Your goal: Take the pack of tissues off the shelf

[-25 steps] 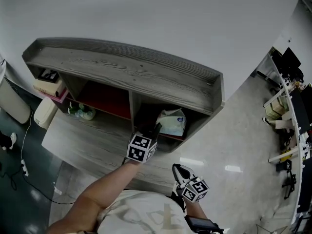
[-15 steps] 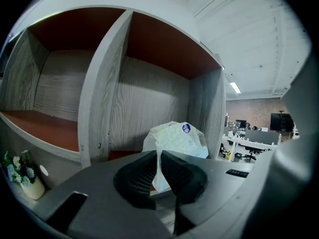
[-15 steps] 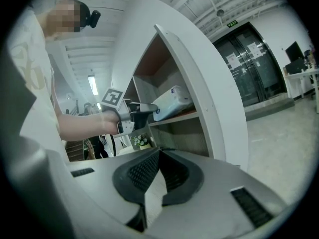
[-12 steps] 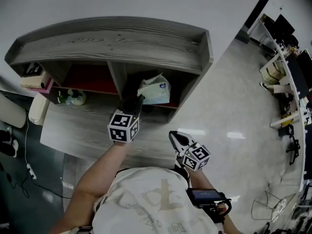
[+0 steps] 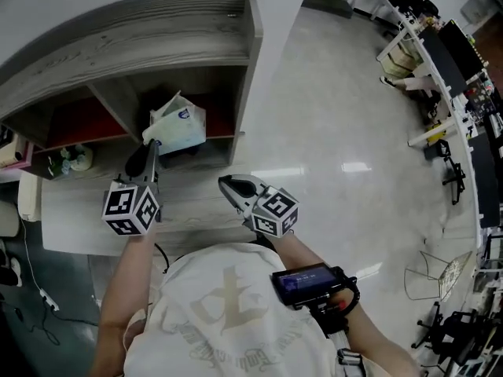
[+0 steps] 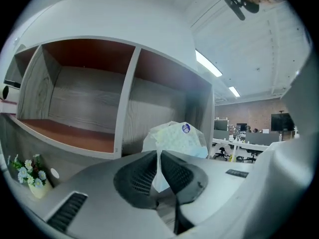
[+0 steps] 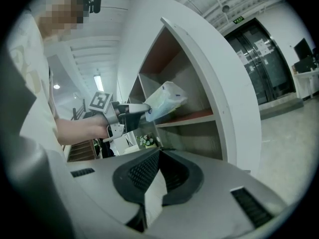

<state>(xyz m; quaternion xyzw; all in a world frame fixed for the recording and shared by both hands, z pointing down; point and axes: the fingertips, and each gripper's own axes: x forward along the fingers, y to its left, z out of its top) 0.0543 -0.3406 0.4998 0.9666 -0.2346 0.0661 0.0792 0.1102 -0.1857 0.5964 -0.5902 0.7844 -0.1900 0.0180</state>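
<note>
The pack of tissues [image 5: 178, 126], a soft pale plastic pack with a small blue sticker, hangs at the mouth of the right-hand compartment of the grey wooden shelf [image 5: 157, 38]. My left gripper [image 5: 152, 143] is shut on the pack's near plastic edge, and the left gripper view shows the pack [image 6: 179, 137] pinched between the dark pads of that gripper [image 6: 159, 159]. In the right gripper view the pack [image 7: 167, 97] sits lifted above the red shelf board, held by the left gripper [image 7: 133, 112]. My right gripper [image 5: 229, 182] is shut and holds nothing, low and right of the pack.
A grey ledge [image 5: 189, 210] runs below the shelf's compartments. A small pot of flowers [image 5: 69, 159] stands on it at the left. The shelf's end wall [image 5: 245, 77] is close to the right of the pack. Glossy floor and office desks [image 5: 440, 53] lie to the right.
The left gripper has drawn back toward me with the pack, bringing it from deeper in the compartment to its mouth. The right gripper has come up closer beside it. The head view swung right.
</note>
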